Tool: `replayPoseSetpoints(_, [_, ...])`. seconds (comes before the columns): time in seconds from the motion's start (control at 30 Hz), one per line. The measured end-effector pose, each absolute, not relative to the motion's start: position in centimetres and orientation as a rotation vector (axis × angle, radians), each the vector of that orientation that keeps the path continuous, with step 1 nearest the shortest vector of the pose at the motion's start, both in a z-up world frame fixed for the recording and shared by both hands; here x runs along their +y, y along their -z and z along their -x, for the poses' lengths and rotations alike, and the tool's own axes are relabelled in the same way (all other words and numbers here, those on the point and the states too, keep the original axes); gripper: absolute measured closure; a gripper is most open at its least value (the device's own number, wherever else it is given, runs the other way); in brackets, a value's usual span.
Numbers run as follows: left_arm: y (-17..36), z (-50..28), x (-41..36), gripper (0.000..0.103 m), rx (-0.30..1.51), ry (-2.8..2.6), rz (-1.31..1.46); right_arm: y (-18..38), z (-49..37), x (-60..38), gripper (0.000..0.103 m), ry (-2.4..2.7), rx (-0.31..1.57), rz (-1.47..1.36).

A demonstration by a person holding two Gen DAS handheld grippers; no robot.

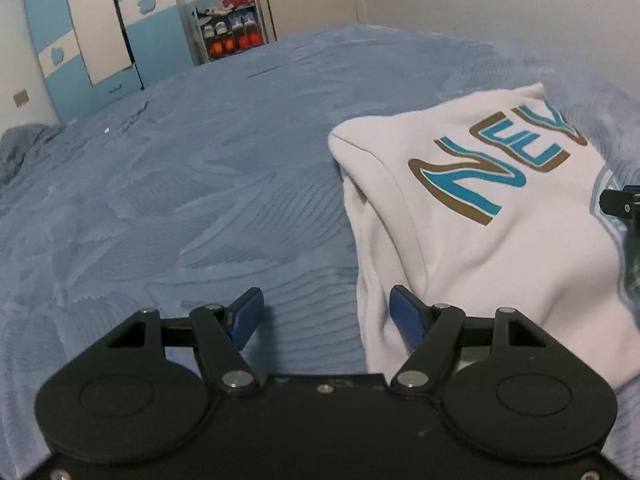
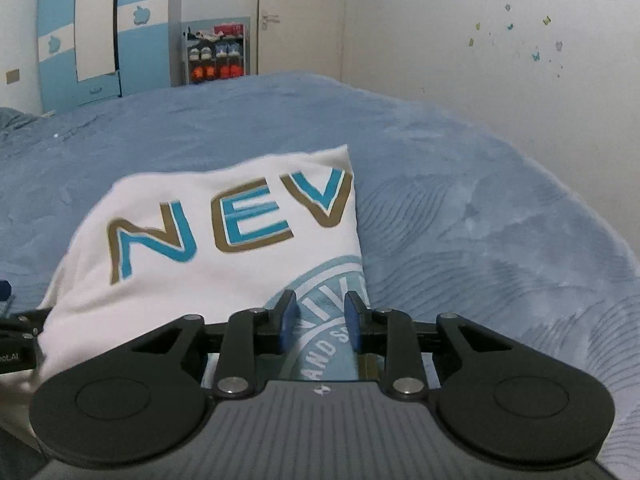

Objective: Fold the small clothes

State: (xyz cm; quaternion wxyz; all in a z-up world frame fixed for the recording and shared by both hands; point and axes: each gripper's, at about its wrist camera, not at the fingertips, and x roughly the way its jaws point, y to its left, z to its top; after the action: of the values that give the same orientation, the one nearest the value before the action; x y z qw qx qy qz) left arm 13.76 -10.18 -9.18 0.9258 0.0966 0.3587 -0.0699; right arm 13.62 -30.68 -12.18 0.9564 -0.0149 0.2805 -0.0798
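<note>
**White cotton top, folded, on blue bed — item record**

White cotton top (image 2: 224, 276) with teal-and-bronze "NEV" lettering and a round pale-teal emblem: I log it lying on the textured blue bedspread (image 1: 200, 200), its side parts tucked under so the printed front faces up. One folded edge runs straight down the right of the lettering in the right wrist view.

Left gripper (image 1: 326, 314): black body, blue pads, jaws spread wide and empty. I see it low over the bedspread at the near left edge of the top; its right pad (image 1: 406, 312) sits against the cloth fold, the left pad over bare bedspread.

Right gripper (image 2: 320, 322): jaws partly parted, a strip of the emblem showing between the blue pads. I cannot tell whether the pads touch the cloth.

Background, far side of the bed: blue-and-white wardrobe (image 2: 100, 40), metal shoe rack (image 2: 216, 56) with orange and white shoes, cream door (image 2: 300, 28), butterfly stickers (image 2: 536, 56) on the wall.
</note>
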Motion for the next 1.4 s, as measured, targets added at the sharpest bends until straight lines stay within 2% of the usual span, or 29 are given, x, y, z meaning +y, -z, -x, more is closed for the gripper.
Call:
replayPoseSetpoints(0.13, [7.3,-13.9,-8.9,0.032,0.710,0.156,-0.060,10.5,-12.0,-30.6,0.071,0.150,0.523,-0.014])
replayPoseSetpoints(0.17, [7.4,-13.6,-8.9,0.031,0.673,0.153,-0.089,10.6,-11.9,-30.5,0.071,0.141,0.540,-0.015])
replayPoseSetpoints(0.23, [9.0,-14.1,-9.9,0.032,0.749,0.106,-0.207,12.0,-13.2,-30.6,0.068,0.119,0.619,-0.021])
replayPoseSetpoints(0.37, [9.6,-13.7,-9.7,0.033,0.761,0.126,-0.189,12.6,-13.5,-30.1,0.066,0.124,0.628,0.033])
replayPoseSetpoints(0.4, [8.8,-14.0,-9.6,0.033,0.787,0.134,-0.182,11.9,-13.3,-30.0,0.055,0.126,0.632,0.034])
replayPoseSetpoints(0.43, [8.2,-14.1,-9.4,0.033,0.805,0.142,-0.169,11.1,-13.1,-29.9,0.033,0.127,0.634,0.033])
replayPoseSetpoints(0.5, [6.2,-14.4,-9.0,0.033,0.834,0.185,-0.116,9.4,-12.2,-29.8,0.009,0.114,0.614,0.020])
replayPoseSetpoints(0.6, [2.9,-13.2,-8.9,0.032,0.820,0.239,-0.059,6.9,-10.2,-29.5,0.006,0.133,0.576,0.002])
replayPoseSetpoints(0.73, [0.0,-11.3,-9.8,0.032,0.866,0.330,-0.048,5.0,-9.1,-29.2,0.005,0.147,0.684,-0.005])
replayPoseSetpoints(0.83, [-1.2,-9.2,-10.3,0.032,0.854,0.343,-0.098,4.2,-7.3,-28.9,0.005,0.136,0.698,-0.011])
replayPoseSetpoints(1.07, [-1.5,-6.5,-10.5,0.032,0.883,0.359,-0.132,3.7,-4.9,-28.1,0.005,0.140,0.725,0.025])
replayPoseSetpoints(1.4, [-1.2,-6.4,-10.4,0.032,0.903,0.357,-0.126,4.0,-4.7,-27.9,0.005,0.145,0.736,0.035])
